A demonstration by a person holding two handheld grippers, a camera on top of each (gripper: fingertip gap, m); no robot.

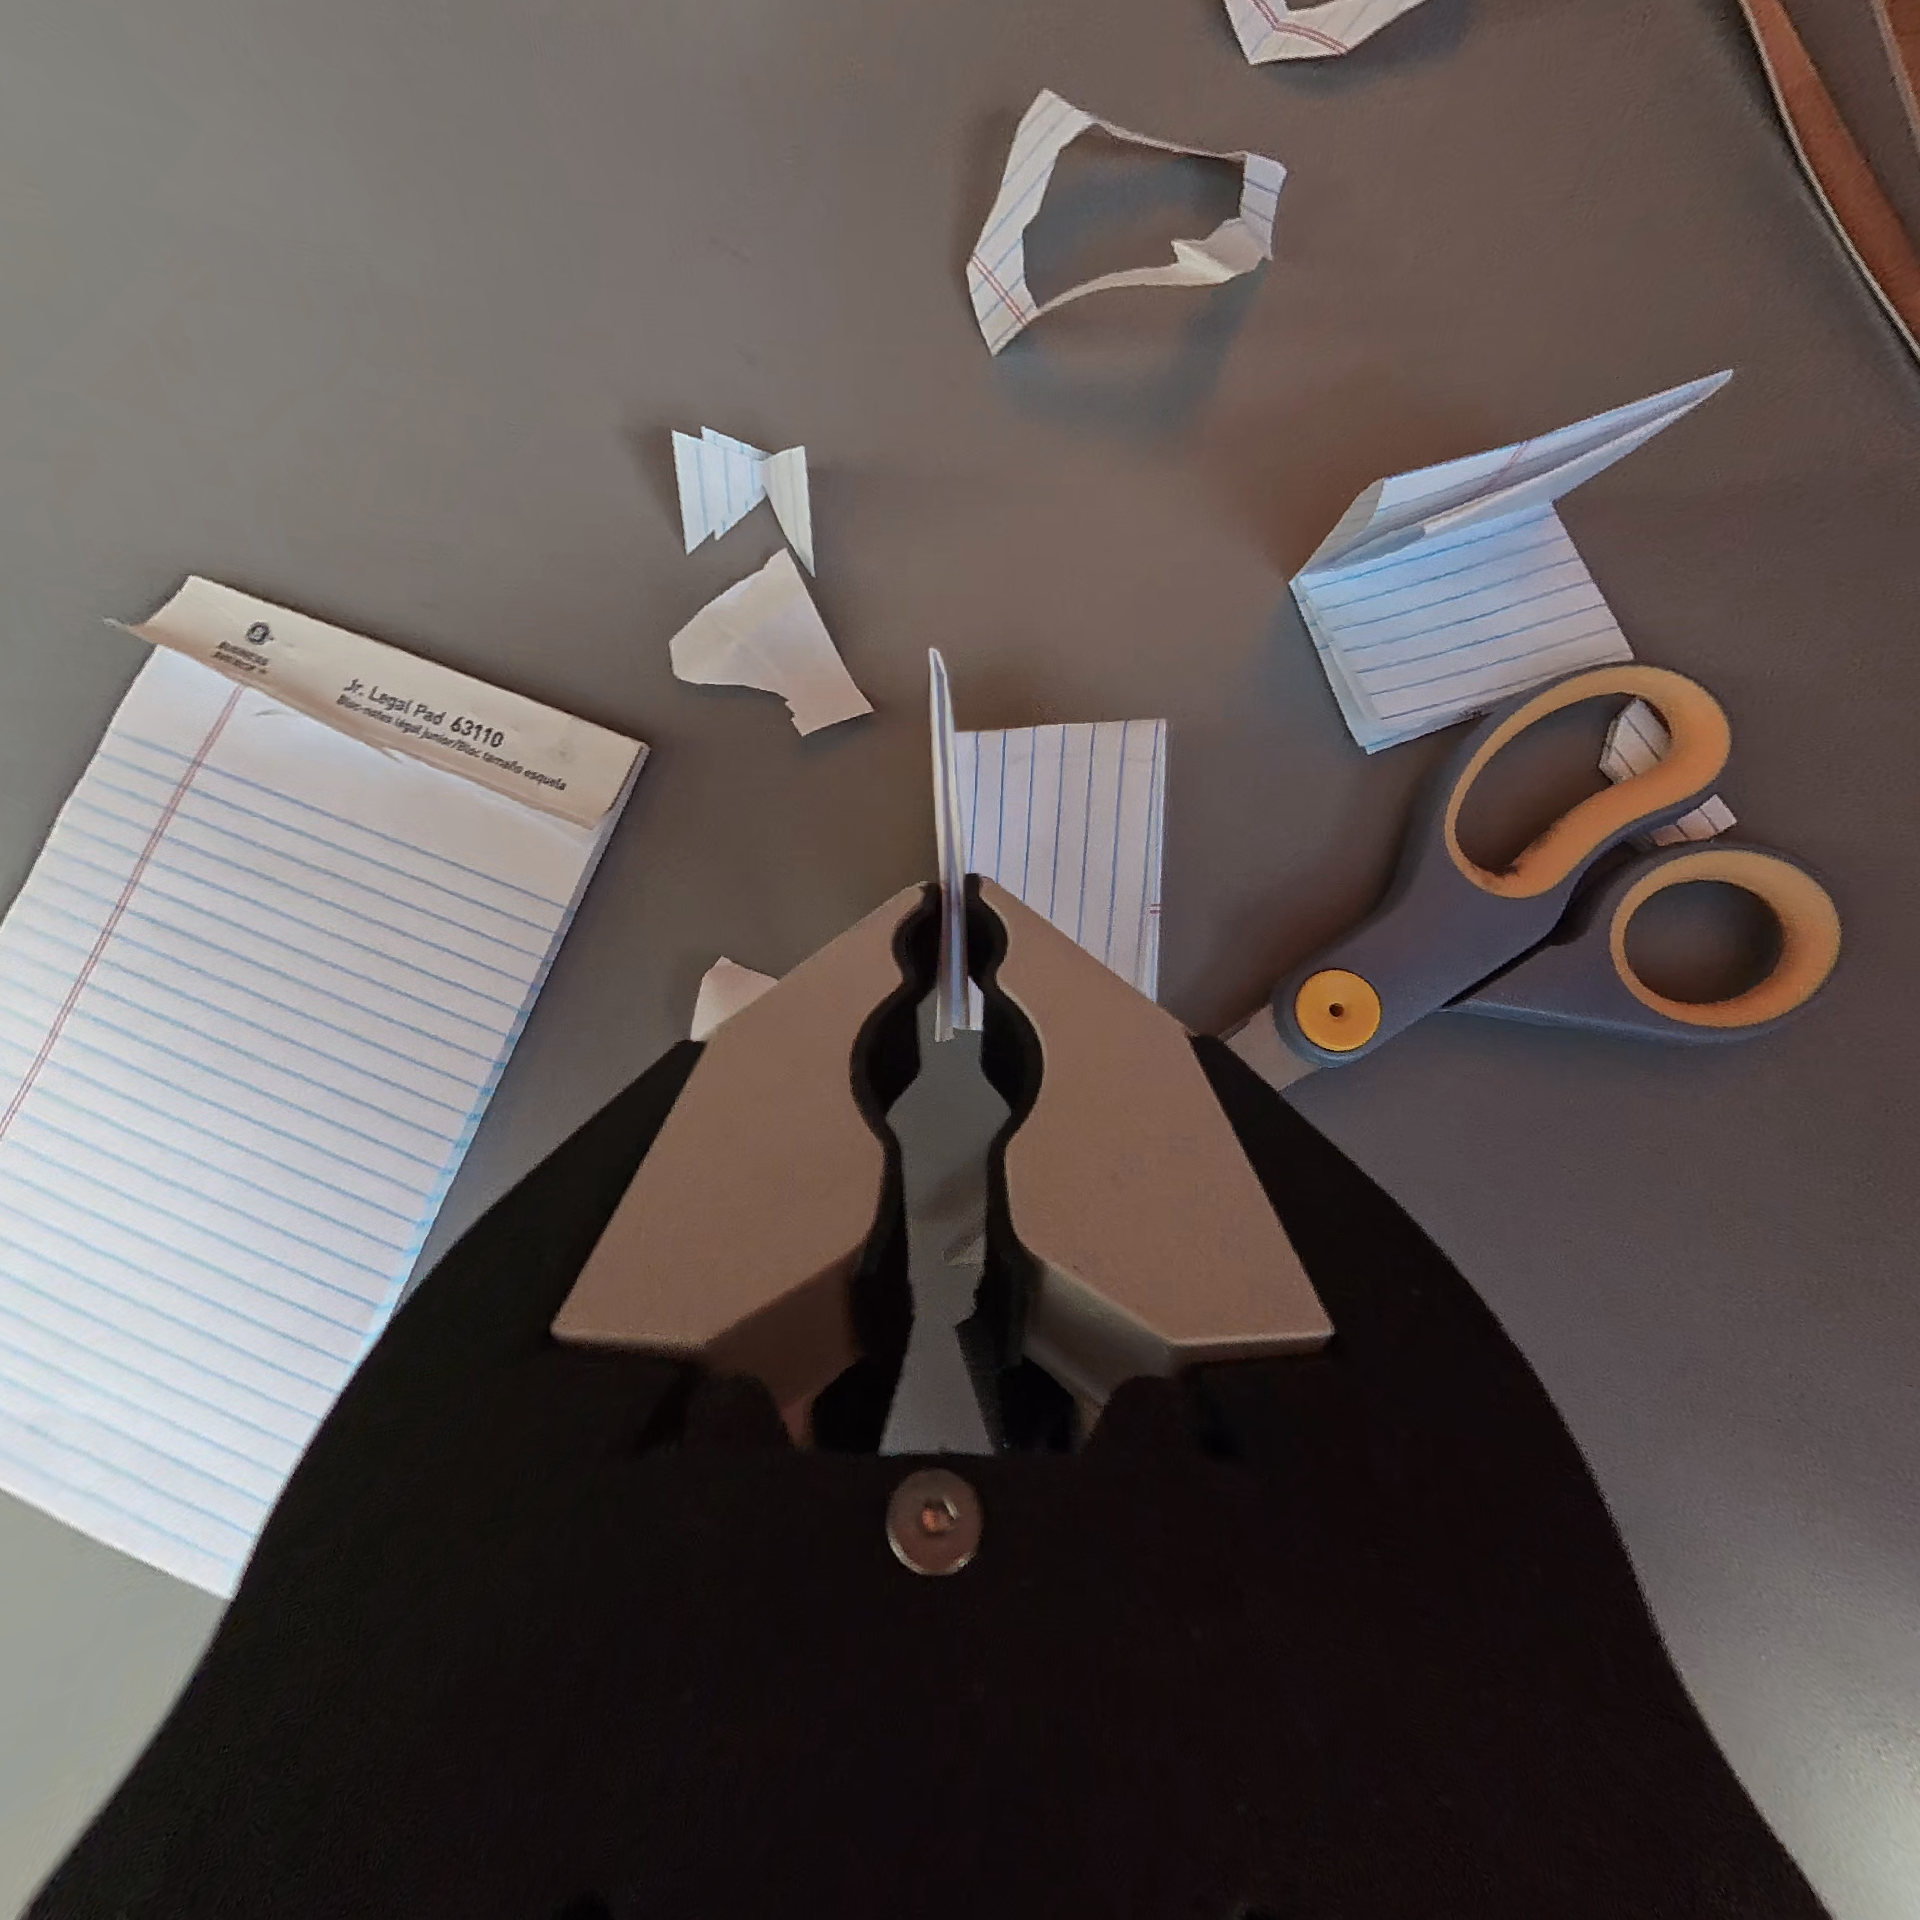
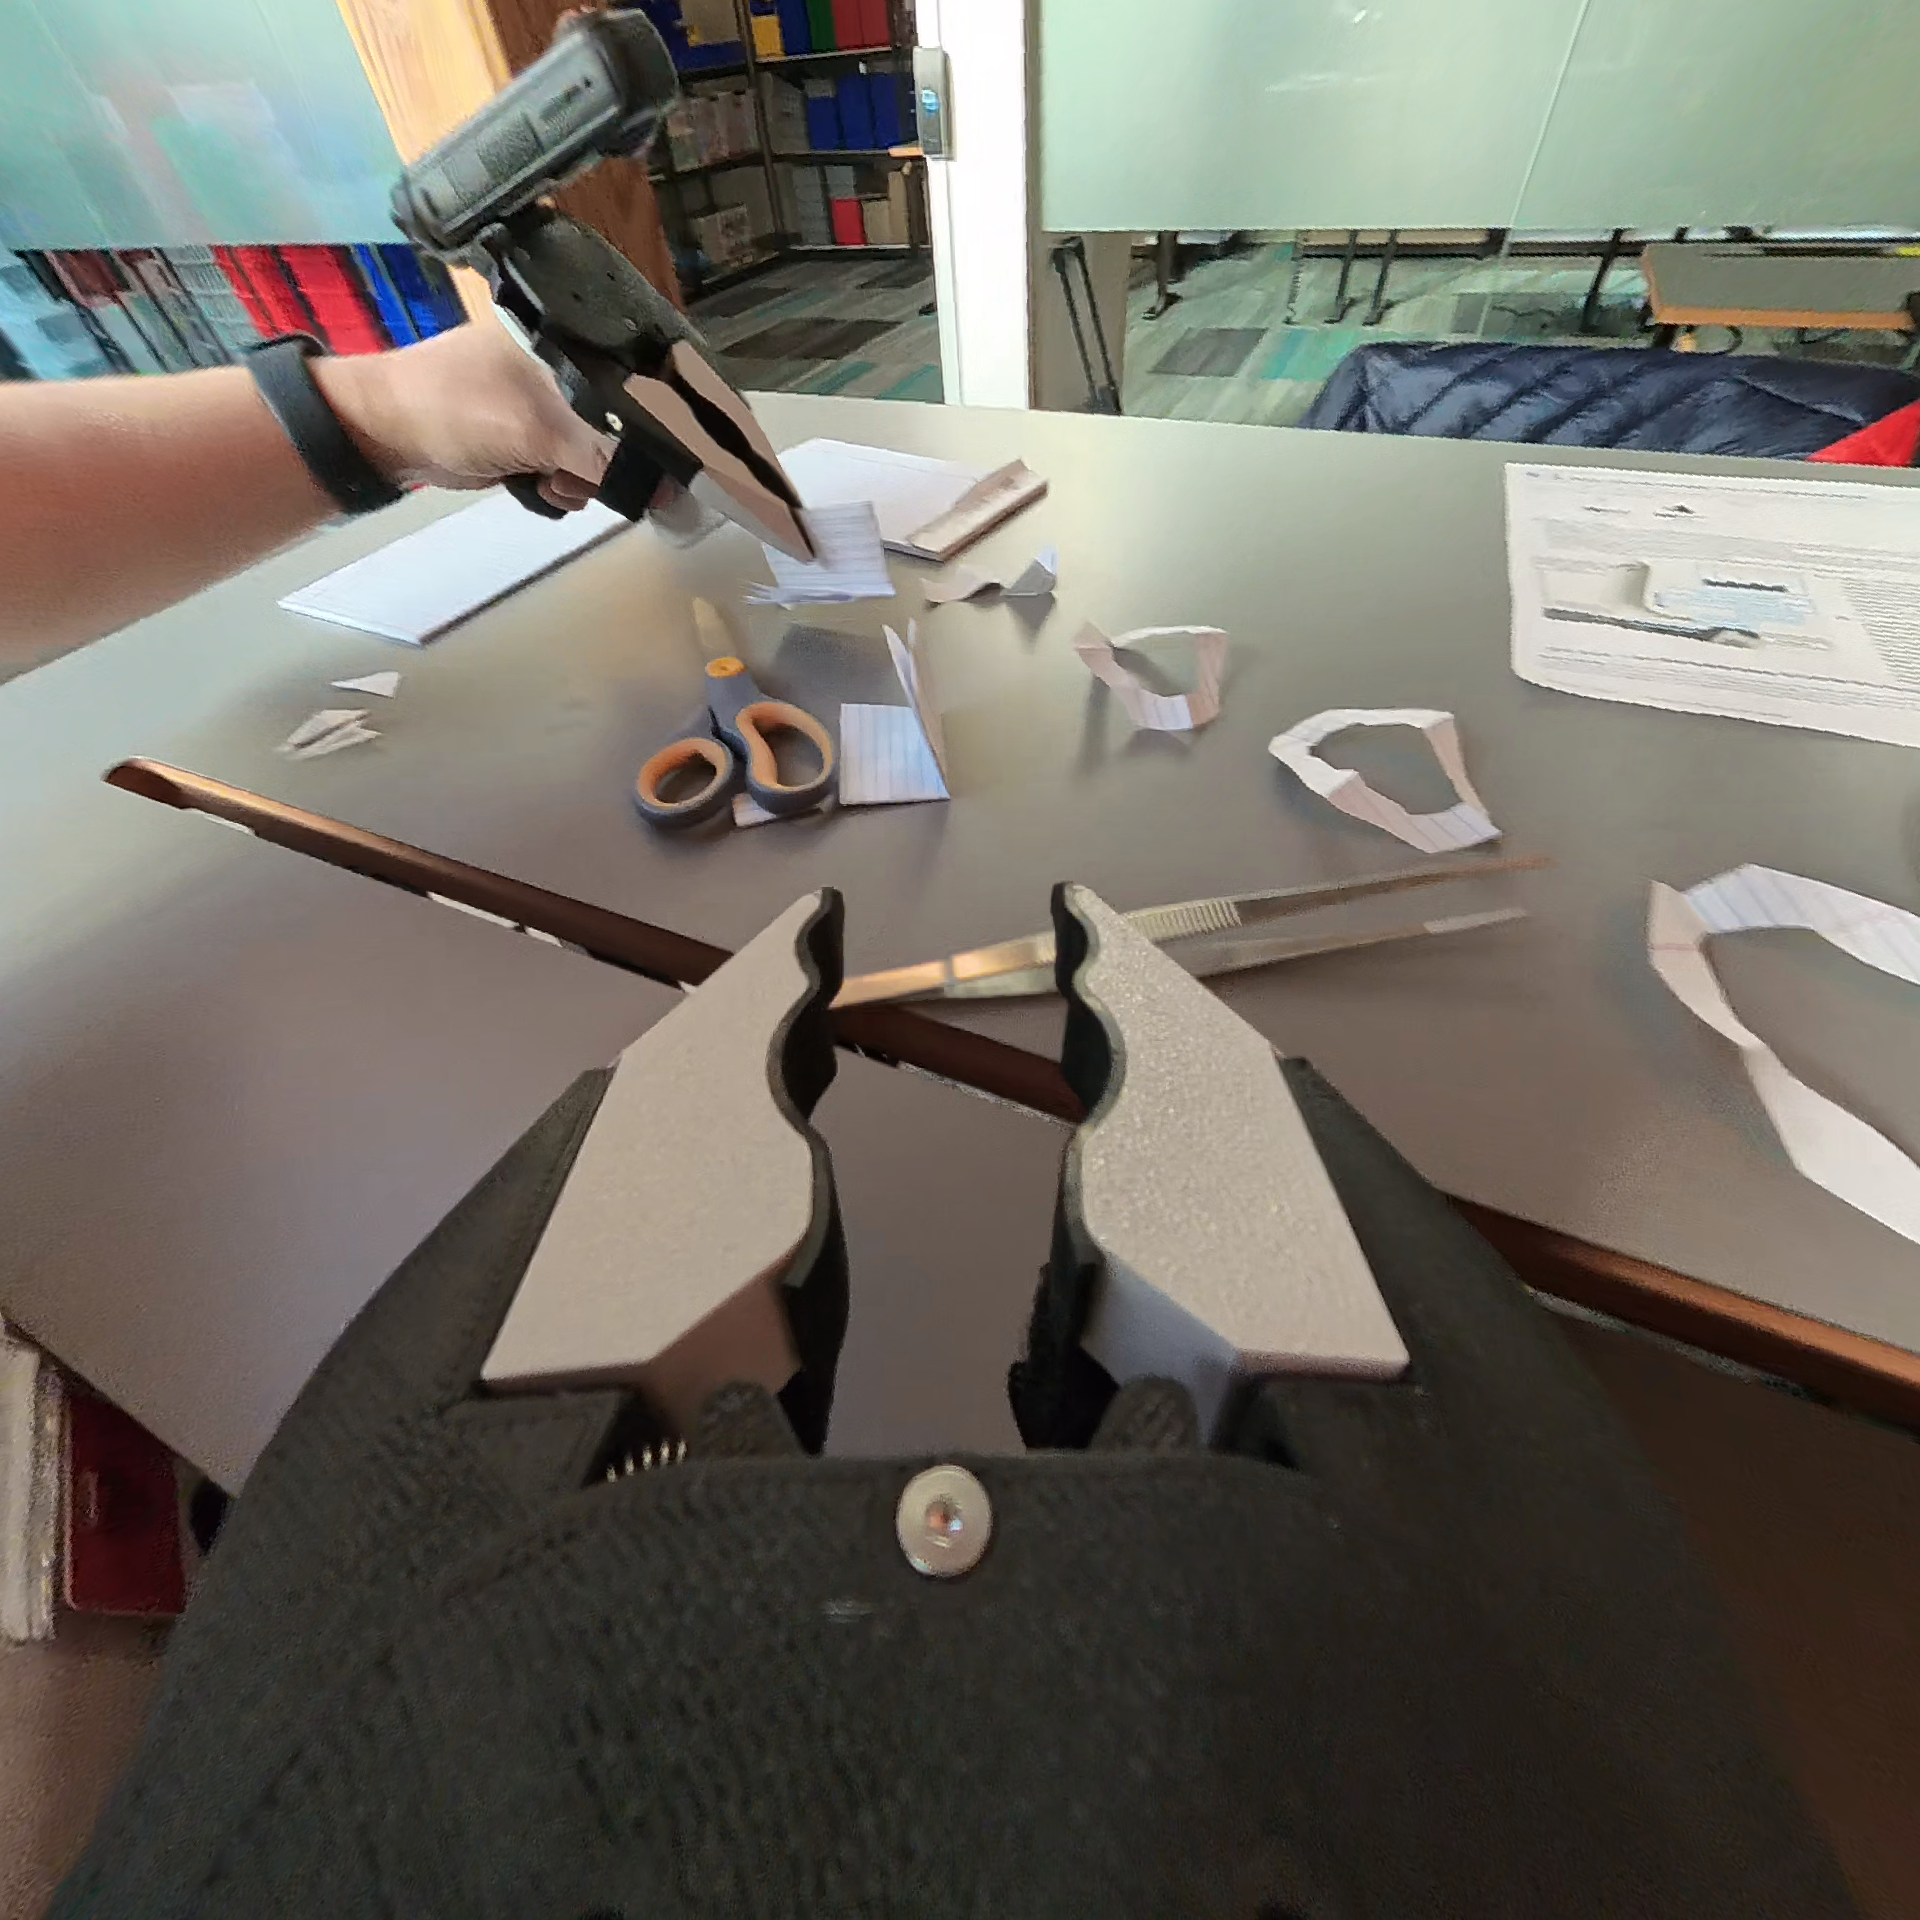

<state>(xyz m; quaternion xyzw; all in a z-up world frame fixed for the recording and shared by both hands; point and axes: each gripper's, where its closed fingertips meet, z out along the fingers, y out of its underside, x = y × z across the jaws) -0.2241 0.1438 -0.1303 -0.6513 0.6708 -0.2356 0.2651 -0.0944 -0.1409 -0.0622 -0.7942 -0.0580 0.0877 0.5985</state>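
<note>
Grey table (image 2: 1247, 520) with wood edge being lit by daylight. Frosted glass walls (image 2: 1455, 104) being seen behind; shelving (image 2: 790, 125) with coloured bins showing through doorway; patterned carpet (image 2: 1351, 312).

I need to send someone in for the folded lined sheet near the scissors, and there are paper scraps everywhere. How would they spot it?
On the grey table, find the orange-handled scissors. The folded sheet lies right beside their handles, one flap flat and the other standing up like a tent. Other scraps nearby are cut-out rings or small bits; another folded piece is pinched in the left gripper.
</note>
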